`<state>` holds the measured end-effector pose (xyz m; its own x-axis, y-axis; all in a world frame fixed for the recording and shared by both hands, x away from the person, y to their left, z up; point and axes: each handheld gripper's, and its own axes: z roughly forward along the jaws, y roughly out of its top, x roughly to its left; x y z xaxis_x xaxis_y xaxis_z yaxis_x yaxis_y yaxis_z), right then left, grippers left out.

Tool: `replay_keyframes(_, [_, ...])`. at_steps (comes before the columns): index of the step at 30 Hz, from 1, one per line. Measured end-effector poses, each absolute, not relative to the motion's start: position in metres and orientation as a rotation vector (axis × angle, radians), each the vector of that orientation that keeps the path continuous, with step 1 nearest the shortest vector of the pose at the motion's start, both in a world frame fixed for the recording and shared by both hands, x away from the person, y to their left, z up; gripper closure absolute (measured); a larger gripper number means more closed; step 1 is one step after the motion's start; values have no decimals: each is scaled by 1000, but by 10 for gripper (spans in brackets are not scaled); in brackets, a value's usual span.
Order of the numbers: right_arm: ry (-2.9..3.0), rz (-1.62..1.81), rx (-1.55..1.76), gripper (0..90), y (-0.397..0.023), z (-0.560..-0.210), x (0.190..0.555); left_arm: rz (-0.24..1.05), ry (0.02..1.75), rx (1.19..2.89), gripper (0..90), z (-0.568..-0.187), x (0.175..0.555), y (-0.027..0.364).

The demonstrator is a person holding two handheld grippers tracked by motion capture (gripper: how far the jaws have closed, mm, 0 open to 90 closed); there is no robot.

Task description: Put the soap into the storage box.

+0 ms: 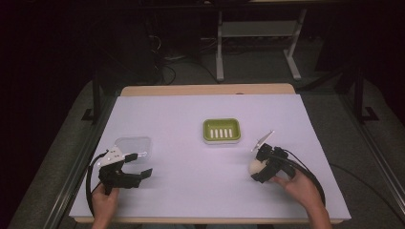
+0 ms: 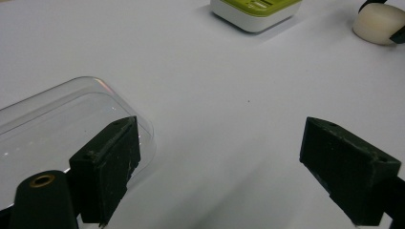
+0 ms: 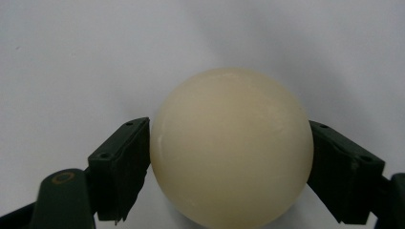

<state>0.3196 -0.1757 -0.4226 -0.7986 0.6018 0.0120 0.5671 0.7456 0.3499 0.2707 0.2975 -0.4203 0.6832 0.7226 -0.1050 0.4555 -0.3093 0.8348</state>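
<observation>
Nearest the person, the right gripper (image 1: 263,168) has its jaws pressed against either side of a cream-coloured, rounded bar of soap (image 3: 231,148). In the right gripper view both black pads touch the widest part of the bar, which would hold a smooth, slippery shape most securely. In the high view the soap (image 1: 257,165) sits low at the front right of the counter (image 1: 191,191); whether it rests on the white surface or is just lifted cannot be told.

On the other side, the left gripper (image 1: 136,168) hovers with its jaws spread wide and nothing between them. In the left gripper view its left pad overlaps the near corner of a clear plastic lid (image 2: 52,129), which lies flat on the counter, seemingly set aside so that the dish stays open. That gripper seems placed to take up the lid once the soap is in place, though this is a judgement.

Farther back, near the middle of the counter, stands the green soap dish (image 1: 221,130) with a white base and a slotted floor, open at the top and empty. It lies well apart from the soap, ahead of it and to the left, so the likely work is to carry the bar there and set it on the slots.
</observation>
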Motion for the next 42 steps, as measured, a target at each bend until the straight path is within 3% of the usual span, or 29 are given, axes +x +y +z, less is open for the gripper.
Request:
replay_keyframes(6, [2833, 506, 975, 230, -175, -422, 320, 361, 914, 1959, 129, -420, 270, 298])
replay_keyframes(42, [2845, 680, 993, 232, -167, -378, 357, 364, 928, 1934, 129, -420, 270, 301])
